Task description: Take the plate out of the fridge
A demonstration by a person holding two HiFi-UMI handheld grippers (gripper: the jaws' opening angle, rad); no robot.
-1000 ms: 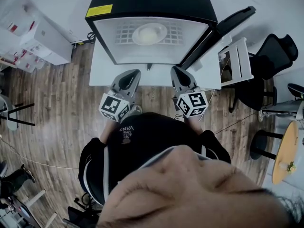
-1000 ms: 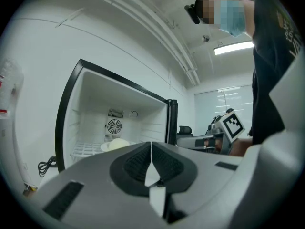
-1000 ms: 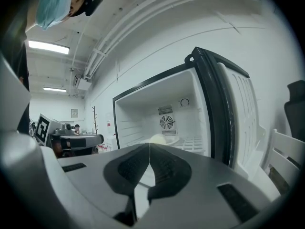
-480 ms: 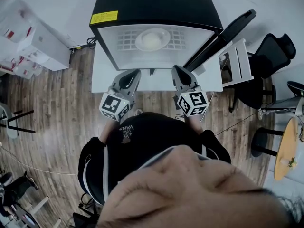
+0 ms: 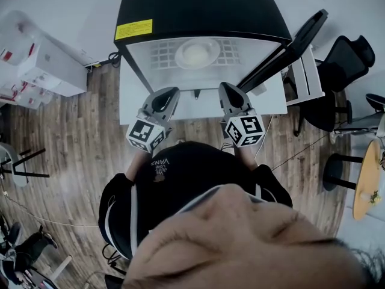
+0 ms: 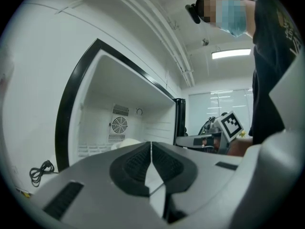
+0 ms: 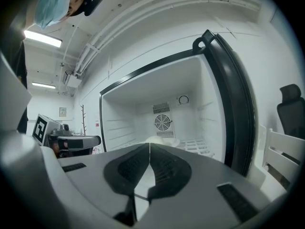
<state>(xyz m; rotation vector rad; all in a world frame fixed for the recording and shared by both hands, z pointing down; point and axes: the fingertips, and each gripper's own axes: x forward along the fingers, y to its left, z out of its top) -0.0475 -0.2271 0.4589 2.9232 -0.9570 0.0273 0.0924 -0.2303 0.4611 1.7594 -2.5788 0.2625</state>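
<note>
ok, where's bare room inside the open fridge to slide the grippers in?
Bare white wire shelf either side of the round white plate, out to the side walls of the black fridge. Only the shelf's middle is taken. Its black door stands open on the right, clear of the opening.

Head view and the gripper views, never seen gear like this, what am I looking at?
There is no robot: a person holds a two-jaw tool in each hand. The head view looks down from the person's head at the left gripper and right gripper, both in front of an open fridge, its door swung to the right. The other pictures come from a camera riding on each gripper. A white plate sits inside the fridge. Both pairs of jaws are shut, holding nothing.
</note>
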